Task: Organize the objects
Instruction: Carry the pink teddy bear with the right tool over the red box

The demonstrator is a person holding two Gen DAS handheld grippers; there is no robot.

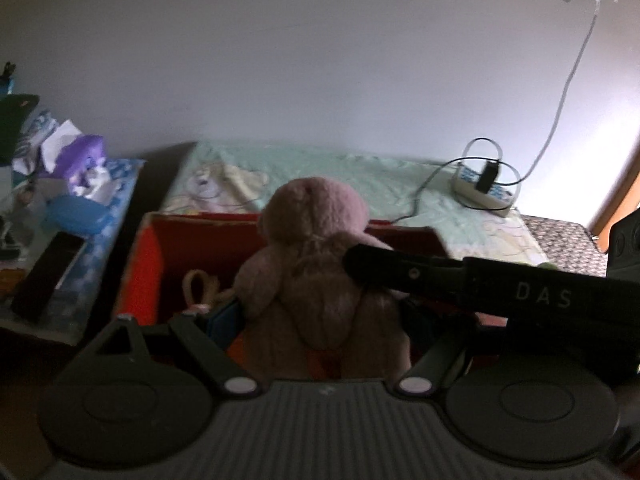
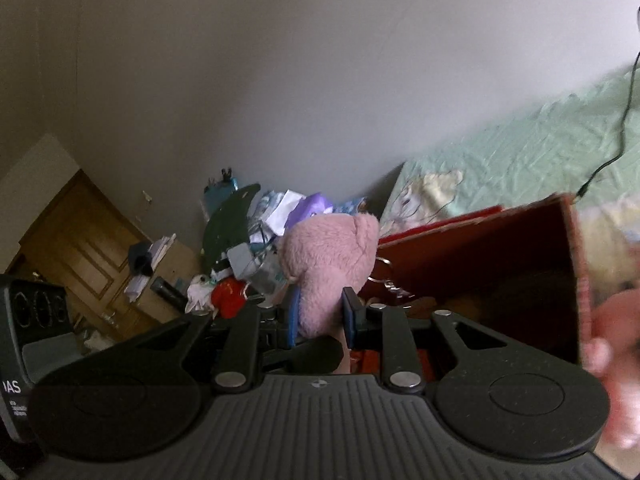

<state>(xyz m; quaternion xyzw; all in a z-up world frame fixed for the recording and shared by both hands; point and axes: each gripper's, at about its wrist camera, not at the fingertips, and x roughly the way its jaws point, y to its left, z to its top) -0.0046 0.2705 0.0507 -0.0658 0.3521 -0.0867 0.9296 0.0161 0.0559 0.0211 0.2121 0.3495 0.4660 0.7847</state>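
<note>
Right tool [image 2: 319, 316] closed narrow on pink plush bear [image 2: 330, 264], blue pads pressed to both flanks. Left tool [image 1: 320, 320] spread wide around same bear [image 1: 316, 264], contact unclear. Bear held over open red box [image 1: 140, 264]; green-sheeted bed [image 1: 360, 176] behind.

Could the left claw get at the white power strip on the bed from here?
Probably not directly: the pink plush bear held by the right claw and the red cardboard box stand before the white power strip.
</note>
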